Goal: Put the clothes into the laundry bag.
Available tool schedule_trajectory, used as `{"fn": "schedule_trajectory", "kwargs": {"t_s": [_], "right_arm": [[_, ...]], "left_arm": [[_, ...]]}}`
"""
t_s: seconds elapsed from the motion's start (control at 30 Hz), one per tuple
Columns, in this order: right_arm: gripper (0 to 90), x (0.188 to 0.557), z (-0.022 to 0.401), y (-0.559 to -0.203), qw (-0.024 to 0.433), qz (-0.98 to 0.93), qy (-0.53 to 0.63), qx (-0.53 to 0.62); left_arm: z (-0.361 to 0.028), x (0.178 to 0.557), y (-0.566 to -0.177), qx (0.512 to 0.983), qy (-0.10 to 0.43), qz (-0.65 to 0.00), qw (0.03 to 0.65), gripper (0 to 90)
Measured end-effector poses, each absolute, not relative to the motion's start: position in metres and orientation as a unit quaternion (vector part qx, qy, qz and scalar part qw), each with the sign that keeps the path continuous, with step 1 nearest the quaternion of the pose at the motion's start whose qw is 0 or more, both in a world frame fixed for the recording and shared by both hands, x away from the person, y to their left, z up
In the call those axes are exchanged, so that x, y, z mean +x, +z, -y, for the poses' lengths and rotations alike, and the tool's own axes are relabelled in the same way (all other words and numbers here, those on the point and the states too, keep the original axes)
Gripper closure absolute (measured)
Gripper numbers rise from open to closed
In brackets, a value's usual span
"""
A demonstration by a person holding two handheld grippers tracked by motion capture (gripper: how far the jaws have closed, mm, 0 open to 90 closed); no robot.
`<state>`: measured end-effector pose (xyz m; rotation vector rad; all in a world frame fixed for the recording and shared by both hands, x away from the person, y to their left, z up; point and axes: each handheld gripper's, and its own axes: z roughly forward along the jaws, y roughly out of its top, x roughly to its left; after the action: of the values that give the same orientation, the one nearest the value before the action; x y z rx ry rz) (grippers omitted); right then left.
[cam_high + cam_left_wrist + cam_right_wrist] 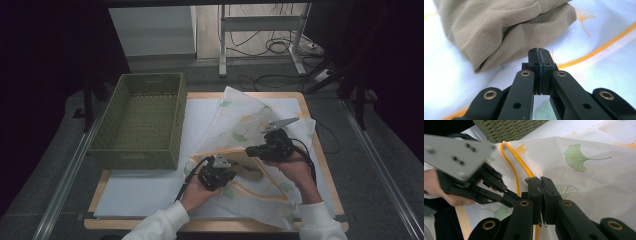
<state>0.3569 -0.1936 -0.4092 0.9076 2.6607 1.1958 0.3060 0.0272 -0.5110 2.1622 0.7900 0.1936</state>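
A white mesh bag (240, 120) printed with green leaves and edged in orange lies on the table mat. Its upper layer is lifted like a tent. My right gripper (248, 150) is shut on the bag's orange-trimmed edge (522, 162) and holds it up. A folded khaki garment (248, 171) lies at the bag's mouth on the lower layer (604, 65). My left gripper (233, 174) is shut with nothing between its jaws, its tips (539, 51) just short of the khaki garment (499, 30). The left gripper (517, 198) also shows beside the right gripper (541, 181).
An empty green wicker basket (105, 125) stands at the left on the white mat (150, 190); its wall (506, 127) is close behind the bag. The wooden table edge (330, 185) runs along the right. Desk legs and cables lie on the floor beyond.
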Motion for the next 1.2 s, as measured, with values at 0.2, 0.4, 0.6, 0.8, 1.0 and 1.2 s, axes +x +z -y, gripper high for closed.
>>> {"fn": "schedule_trajectory", "kwargs": {"t_s": [0.2,0.4,0.6,0.8,1.0,1.2], "right_arm": [[85.0,0.356,0.191,-0.413,0.037,-0.873,0.386,0.294],[85.0,0.356,0.186,-0.42,0.033,-0.878,0.375,0.296],[85.0,0.355,0.183,-0.426,0.027,-0.883,0.366,0.294],[84.9,0.353,0.179,-0.431,0.021,-0.887,0.357,0.291],[84.7,0.351,0.174,-0.438,0.015,-0.893,0.346,0.287],[84.7,0.35,0.171,-0.446,0.01,-0.897,0.337,0.287]], "left_arm": [[-0.054,0.294,-0.506,0.849,0.076,-0.322,0.413,89.9],[-0.074,0.286,-0.503,0.84,0.067,-0.335,0.422,89.9],[-0.086,0.281,-0.504,0.837,0.067,-0.342,0.421,89.9],[-0.091,0.278,-0.506,0.834,0.062,-0.349,0.423,89.7],[-0.094,0.275,-0.504,0.832,0.061,-0.35,0.426,89.4],[-0.099,0.276,-0.505,0.828,0.059,-0.358,0.428,89.4]]}}
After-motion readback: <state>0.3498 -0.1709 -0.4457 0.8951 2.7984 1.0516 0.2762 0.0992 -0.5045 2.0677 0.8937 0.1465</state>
